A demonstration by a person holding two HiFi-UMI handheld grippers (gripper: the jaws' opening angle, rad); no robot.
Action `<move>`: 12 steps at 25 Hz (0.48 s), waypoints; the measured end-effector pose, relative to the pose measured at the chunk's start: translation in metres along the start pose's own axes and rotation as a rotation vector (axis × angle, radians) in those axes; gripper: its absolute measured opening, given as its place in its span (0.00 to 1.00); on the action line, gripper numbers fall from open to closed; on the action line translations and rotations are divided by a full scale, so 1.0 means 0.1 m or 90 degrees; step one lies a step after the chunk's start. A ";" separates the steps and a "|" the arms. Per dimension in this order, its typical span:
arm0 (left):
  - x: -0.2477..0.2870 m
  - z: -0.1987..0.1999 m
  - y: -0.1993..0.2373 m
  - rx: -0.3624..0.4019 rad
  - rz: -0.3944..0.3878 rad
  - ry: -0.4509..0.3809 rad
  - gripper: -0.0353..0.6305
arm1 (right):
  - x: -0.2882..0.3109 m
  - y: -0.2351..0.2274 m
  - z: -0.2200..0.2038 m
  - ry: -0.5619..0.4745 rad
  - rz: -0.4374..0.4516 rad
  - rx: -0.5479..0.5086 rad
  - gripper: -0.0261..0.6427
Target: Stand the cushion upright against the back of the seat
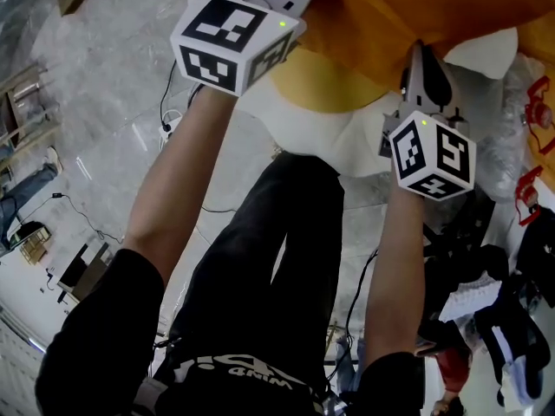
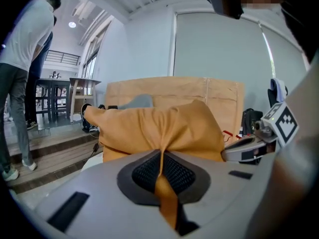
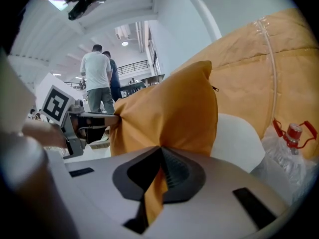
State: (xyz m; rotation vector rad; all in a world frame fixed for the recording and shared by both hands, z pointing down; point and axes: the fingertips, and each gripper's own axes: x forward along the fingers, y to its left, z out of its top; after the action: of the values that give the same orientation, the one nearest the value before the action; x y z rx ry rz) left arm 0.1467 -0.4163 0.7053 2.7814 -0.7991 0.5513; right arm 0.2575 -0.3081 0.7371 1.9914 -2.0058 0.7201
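Left gripper (image 2: 160, 156) and right gripper (image 3: 159, 151): I hold both pairs of my jaws pinched tight on the orange cushion (image 2: 164, 126) (1 fold of cloth in each, at opposite ends). The cushion hangs between my 2 grippers over the white seat (image 1: 338, 146), in front of its tan back (image 2: 219, 91); a person (image 2: 25, 59) stands beyond, at left

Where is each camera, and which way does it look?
Left gripper view: rides on the left gripper, looks along its jaws, shut on the orange cushion; the right arm shows at right.
Right gripper view: rides on the right gripper, looks along its jaws, shut on the cushion; the left hand shows at left.
Head view: on the person's head, looks steeply down at both arms and legs.
Shared: all three see the cushion.
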 end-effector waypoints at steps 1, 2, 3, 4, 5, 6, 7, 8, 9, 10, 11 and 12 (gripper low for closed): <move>0.00 -0.01 0.01 0.006 0.006 -0.005 0.08 | -0.01 -0.01 -0.02 -0.002 -0.004 -0.002 0.08; 0.00 -0.02 0.02 0.013 0.013 -0.009 0.09 | -0.01 -0.03 -0.02 -0.006 -0.011 -0.007 0.08; 0.00 -0.01 0.04 0.020 0.020 -0.015 0.11 | -0.02 -0.05 -0.02 -0.012 -0.019 -0.016 0.08; -0.01 0.00 0.06 0.025 0.027 -0.022 0.13 | -0.03 -0.05 -0.03 -0.015 -0.028 -0.026 0.09; -0.02 0.00 0.07 0.028 0.035 -0.028 0.16 | -0.05 -0.05 -0.04 -0.015 -0.036 -0.036 0.09; -0.04 0.01 0.08 0.027 0.041 -0.035 0.18 | -0.06 -0.03 -0.05 -0.012 -0.042 -0.042 0.10; -0.07 0.02 0.09 0.021 0.044 -0.041 0.20 | -0.07 -0.02 -0.06 -0.008 -0.044 -0.042 0.10; -0.09 0.04 0.09 0.009 0.042 -0.048 0.22 | -0.08 -0.02 -0.06 -0.004 -0.044 -0.036 0.11; -0.11 0.06 0.09 -0.006 0.038 -0.056 0.26 | -0.09 -0.01 -0.06 -0.002 -0.041 -0.028 0.11; -0.14 0.10 0.09 -0.021 0.033 -0.066 0.30 | -0.12 -0.01 -0.06 -0.001 -0.038 -0.021 0.11; -0.17 0.13 0.08 -0.037 0.026 -0.072 0.34 | -0.15 0.01 -0.05 -0.001 -0.033 -0.020 0.11; -0.20 0.15 0.06 -0.049 0.020 -0.073 0.35 | -0.20 0.03 -0.05 -0.001 -0.030 -0.025 0.11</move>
State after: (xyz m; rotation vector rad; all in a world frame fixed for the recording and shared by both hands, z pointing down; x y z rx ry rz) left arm 0.1322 -0.4164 0.6843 2.7538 -0.8686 0.3611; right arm 0.2543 -0.2886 0.7312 2.0097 -1.9516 0.6636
